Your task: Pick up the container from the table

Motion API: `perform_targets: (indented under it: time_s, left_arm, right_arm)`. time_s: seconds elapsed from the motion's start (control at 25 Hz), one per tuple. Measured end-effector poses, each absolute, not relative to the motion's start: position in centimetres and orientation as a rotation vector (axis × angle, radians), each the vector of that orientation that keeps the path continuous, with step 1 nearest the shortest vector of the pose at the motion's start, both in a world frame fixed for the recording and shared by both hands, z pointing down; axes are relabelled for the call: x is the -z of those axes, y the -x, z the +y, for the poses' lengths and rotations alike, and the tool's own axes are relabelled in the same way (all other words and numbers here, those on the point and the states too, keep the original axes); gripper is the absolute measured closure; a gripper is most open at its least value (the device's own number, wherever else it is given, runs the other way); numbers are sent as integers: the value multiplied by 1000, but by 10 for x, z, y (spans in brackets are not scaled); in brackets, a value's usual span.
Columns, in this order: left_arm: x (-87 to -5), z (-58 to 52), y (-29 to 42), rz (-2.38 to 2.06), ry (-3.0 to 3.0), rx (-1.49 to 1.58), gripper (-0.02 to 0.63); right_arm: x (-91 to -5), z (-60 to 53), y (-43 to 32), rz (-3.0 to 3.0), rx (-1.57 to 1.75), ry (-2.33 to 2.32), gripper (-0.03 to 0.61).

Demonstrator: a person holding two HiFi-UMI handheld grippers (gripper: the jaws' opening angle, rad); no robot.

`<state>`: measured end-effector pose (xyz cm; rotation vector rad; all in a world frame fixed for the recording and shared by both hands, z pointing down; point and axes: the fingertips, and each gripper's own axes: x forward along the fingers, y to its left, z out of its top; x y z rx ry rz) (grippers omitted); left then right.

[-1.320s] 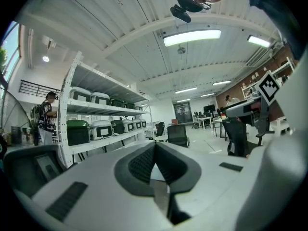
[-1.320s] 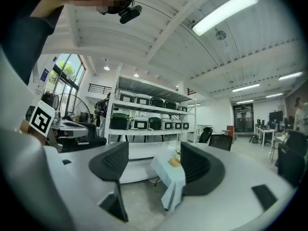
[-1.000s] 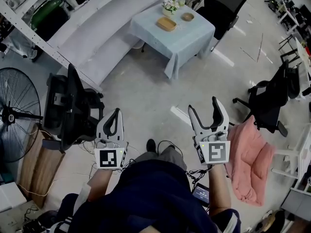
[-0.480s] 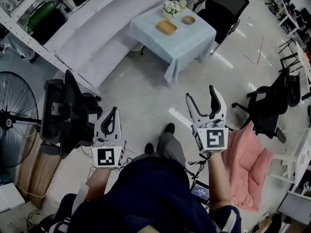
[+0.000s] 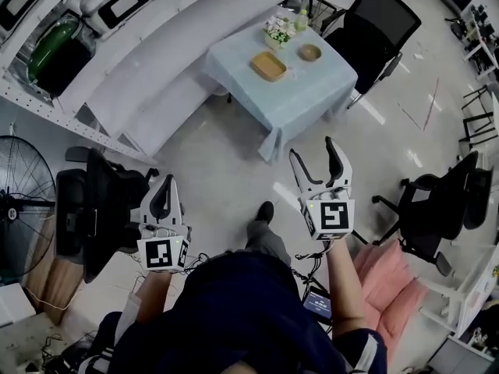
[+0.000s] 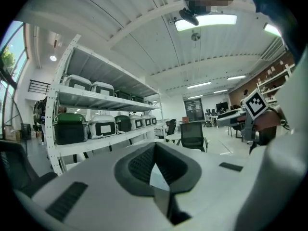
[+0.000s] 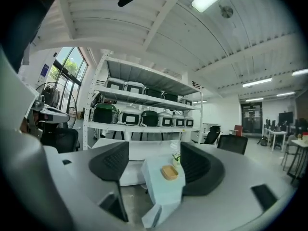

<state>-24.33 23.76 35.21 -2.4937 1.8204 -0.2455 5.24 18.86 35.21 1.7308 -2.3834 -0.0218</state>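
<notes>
A tan, shallow rectangular container (image 5: 268, 65) lies on a small table draped in a light blue cloth (image 5: 292, 104), far ahead of me. A small round bowl (image 5: 309, 52) and a flower pot (image 5: 277, 31) stand beside it. My right gripper (image 5: 311, 150) is held in the air, open and empty, pointing at the table. In the right gripper view the container (image 7: 169, 172) shows between the spread jaws of that gripper (image 7: 154, 165). My left gripper (image 5: 164, 192) hangs lower at the left, its tips together with nothing in them; the left gripper view shows this gripper (image 6: 155, 148) aimed at the shelves.
A black office chair (image 5: 373, 23) stands right behind the table. Another black chair (image 5: 93, 209) is beside my left gripper and a third (image 5: 433, 209) at the right. Shelving with cases (image 5: 54, 22), a fan (image 5: 17, 185) and a pink cushion (image 5: 387, 275) edge the floor.
The person has stepped forward, so the table and container now sit lower and nearer in the head view. Both grippers have risen slightly; their jaws have not changed.
</notes>
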Motion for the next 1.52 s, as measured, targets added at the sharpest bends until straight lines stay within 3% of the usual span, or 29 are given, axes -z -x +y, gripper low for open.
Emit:
perform_targets:
  time_s: [0.36, 1.0, 1.52]
  left_arm:
    - [-335, 131, 200, 1903, 2406, 231, 611]
    - [-361, -76, 200, 1757, 2471, 276, 611]
    - [-393, -169, 195, 1805, 2485, 401, 611]
  right_arm:
    - [-393, 44, -101, -2391, -57, -1621, 250]
    - [-524, -173, -115, -2179, -231, -1626, 270]
    - [-635, -279, -121, -2125, -379, -1352, 301]
